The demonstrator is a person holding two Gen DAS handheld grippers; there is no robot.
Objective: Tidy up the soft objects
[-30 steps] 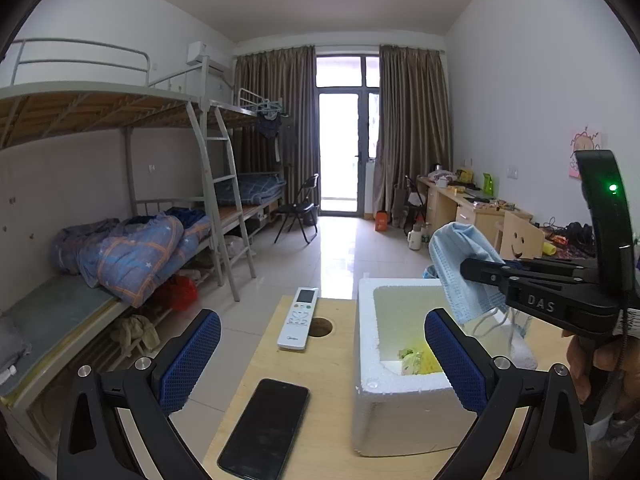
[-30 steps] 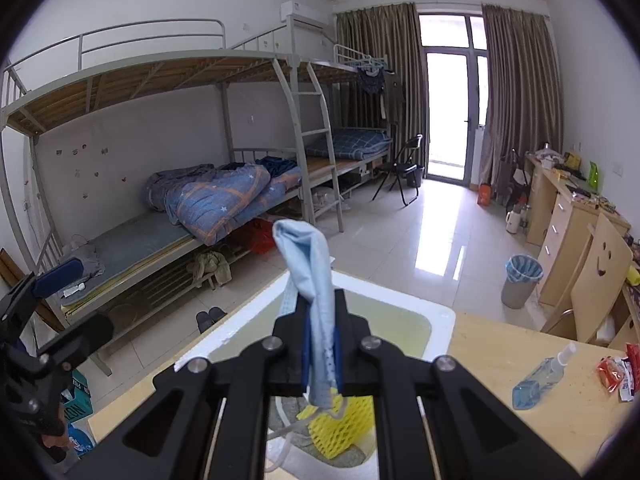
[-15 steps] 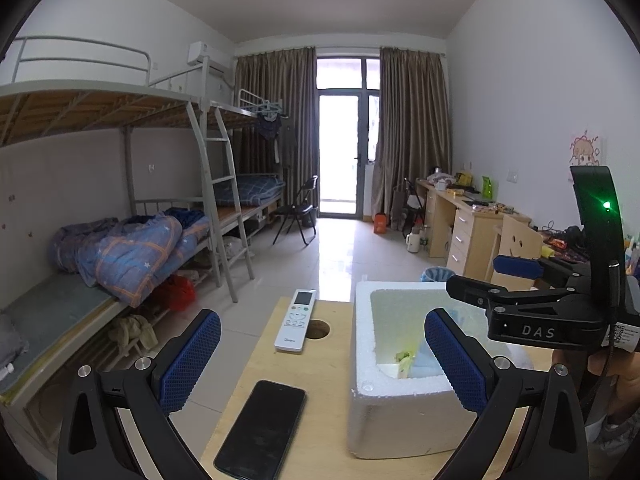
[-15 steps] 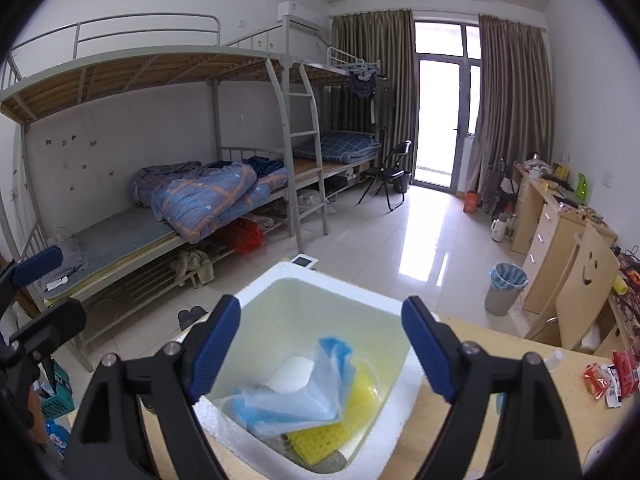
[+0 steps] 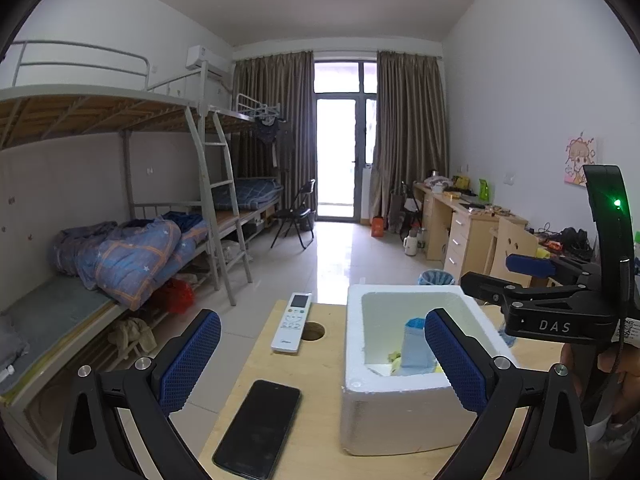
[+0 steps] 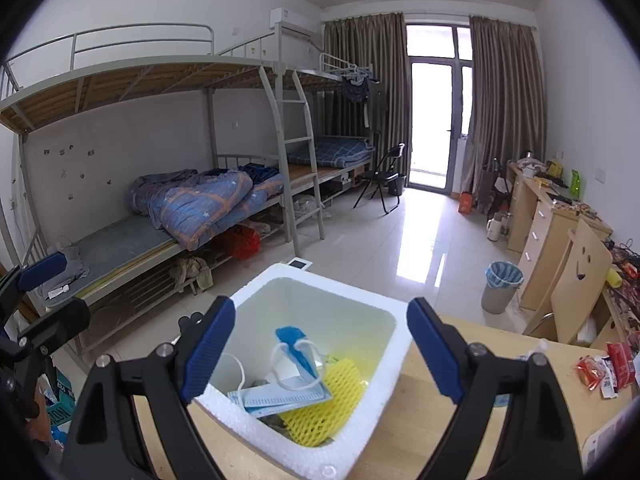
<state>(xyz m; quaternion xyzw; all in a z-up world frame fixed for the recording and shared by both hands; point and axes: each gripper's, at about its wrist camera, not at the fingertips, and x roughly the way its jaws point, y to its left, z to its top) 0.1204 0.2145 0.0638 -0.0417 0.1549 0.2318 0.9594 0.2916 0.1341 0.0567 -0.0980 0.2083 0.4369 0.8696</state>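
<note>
A white foam box (image 5: 400, 416) stands on the wooden table (image 5: 276, 376). Inside it lie blue face masks (image 6: 288, 396) on a yellow foam net (image 6: 320, 412); the left wrist view shows one mask (image 5: 416, 344) propped up in the box. My right gripper (image 6: 321, 308) hovers over the box (image 6: 304, 452), its jaws opening, with nothing between them. It shows at the right in the left wrist view (image 5: 496, 274). My left gripper (image 5: 320, 320) stays open and empty in front of the box, over the table.
A white remote (image 5: 291, 322) lies beside a round hole (image 5: 312, 330) in the table, and a black phone (image 5: 258, 428) lies nearer. Snack packets (image 6: 600, 368) sit at the table's right. Bunk beds (image 6: 200, 208) line the left wall; a bin (image 6: 500, 286) stands by the desks.
The right gripper was shut on a blue mask above the box; it opened wide and the mask dropped into the box. The left gripper has stayed put.
</note>
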